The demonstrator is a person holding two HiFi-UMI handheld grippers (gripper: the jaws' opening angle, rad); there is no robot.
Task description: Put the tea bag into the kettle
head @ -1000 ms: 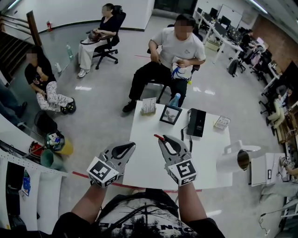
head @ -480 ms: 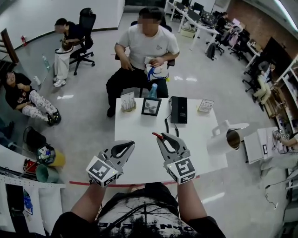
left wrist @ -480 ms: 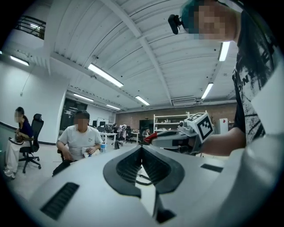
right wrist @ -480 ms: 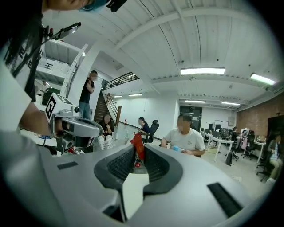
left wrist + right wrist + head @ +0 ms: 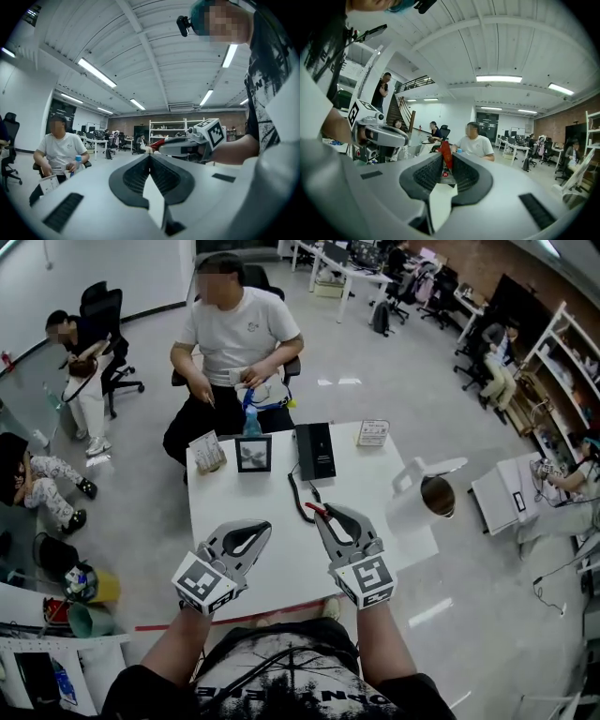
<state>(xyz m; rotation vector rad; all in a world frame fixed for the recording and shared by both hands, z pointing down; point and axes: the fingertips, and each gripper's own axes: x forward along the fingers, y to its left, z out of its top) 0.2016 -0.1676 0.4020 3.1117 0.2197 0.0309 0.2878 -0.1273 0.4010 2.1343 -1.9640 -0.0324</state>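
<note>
My right gripper [image 5: 320, 514] hangs over the middle of the white table [image 5: 244, 512], shut on a red tea bag [image 5: 315, 513]. In the right gripper view the tea bag [image 5: 446, 155] stands upright, pinched between the jaws. The white kettle [image 5: 424, 499] lies open-mouthed at the table's right edge, to the right of and a little beyond that gripper. My left gripper [image 5: 265, 526] hovers beside the right one, jaws shut with nothing between them [image 5: 150, 156]. The left gripper view also shows the right gripper [image 5: 161, 144] with the red bag at its tip.
At the table's far side stand a black box [image 5: 314, 450] with a cable, a picture frame [image 5: 253, 454], a card holder [image 5: 207, 452], a blue-capped bottle [image 5: 251, 421] and a small sign [image 5: 372, 432]. A seated person [image 5: 234, 343] is just behind the table.
The view has swung, so the table and kettle sit further left and lower in the picture. Both grippers keep their places and grips; the kettle now lies closer to the right gripper.
</note>
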